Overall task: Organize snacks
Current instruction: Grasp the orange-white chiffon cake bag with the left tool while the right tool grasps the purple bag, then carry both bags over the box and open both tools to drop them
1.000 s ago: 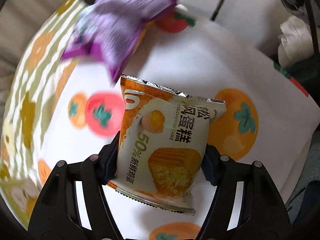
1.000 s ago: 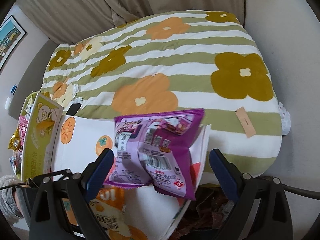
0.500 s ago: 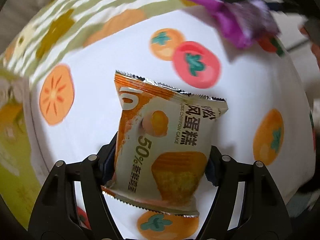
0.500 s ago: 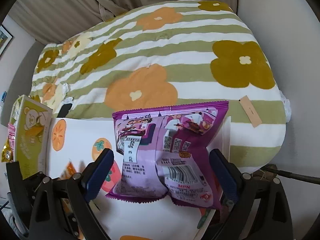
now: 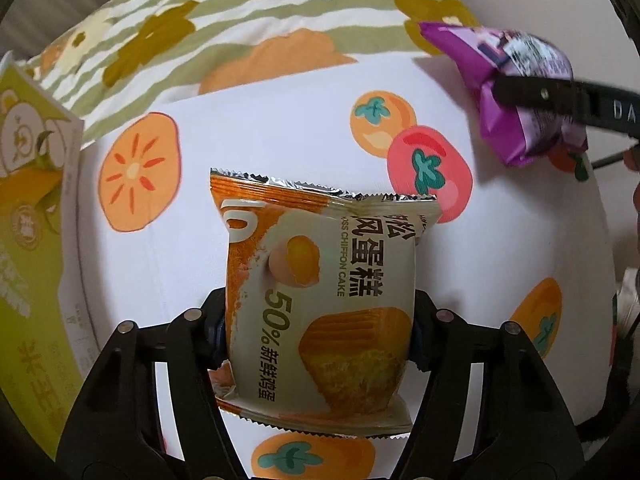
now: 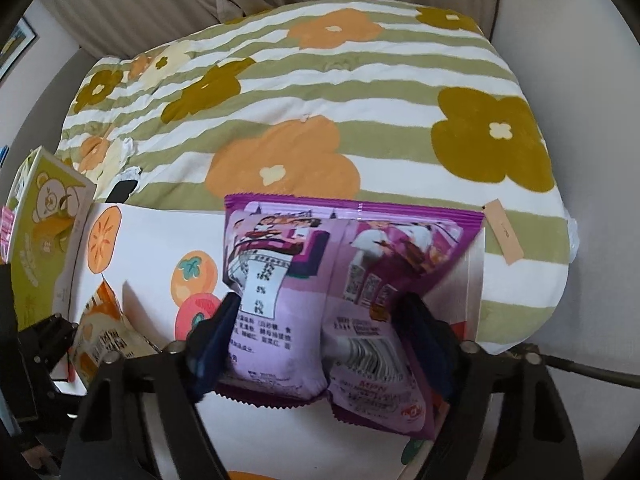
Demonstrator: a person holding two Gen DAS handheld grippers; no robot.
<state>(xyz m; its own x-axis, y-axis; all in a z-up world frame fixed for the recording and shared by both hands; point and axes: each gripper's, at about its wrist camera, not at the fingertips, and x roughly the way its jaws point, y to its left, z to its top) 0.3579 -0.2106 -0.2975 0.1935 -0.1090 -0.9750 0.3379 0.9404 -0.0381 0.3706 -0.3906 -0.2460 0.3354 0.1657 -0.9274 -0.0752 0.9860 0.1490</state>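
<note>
My left gripper [image 5: 316, 320] is shut on an orange and grey chiffon cake packet [image 5: 320, 264], holding it above a white board printed with persimmons [image 5: 260, 120]. My right gripper [image 6: 320, 324] is shut on a purple snack packet [image 6: 332, 280], held over the right part of the same board [image 6: 152, 240]. In the left wrist view the purple packet [image 5: 520, 92] shows at the upper right, pinched by the right gripper's fingers [image 5: 560, 96]. In the right wrist view the cake packet [image 6: 104, 332] shows at the lower left.
A green carton with a bear picture [image 5: 28, 200] stands at the board's left edge; it also shows in the right wrist view [image 6: 44, 232]. A green-striped flowered blanket [image 6: 320, 100] lies behind the board. A beige wall and curtain are behind it.
The left view has swung so the board sits centred and the carton has come into view at left. The purple packet moved to its upper right. The right gripper's fingers have closed in on the purple packet.
</note>
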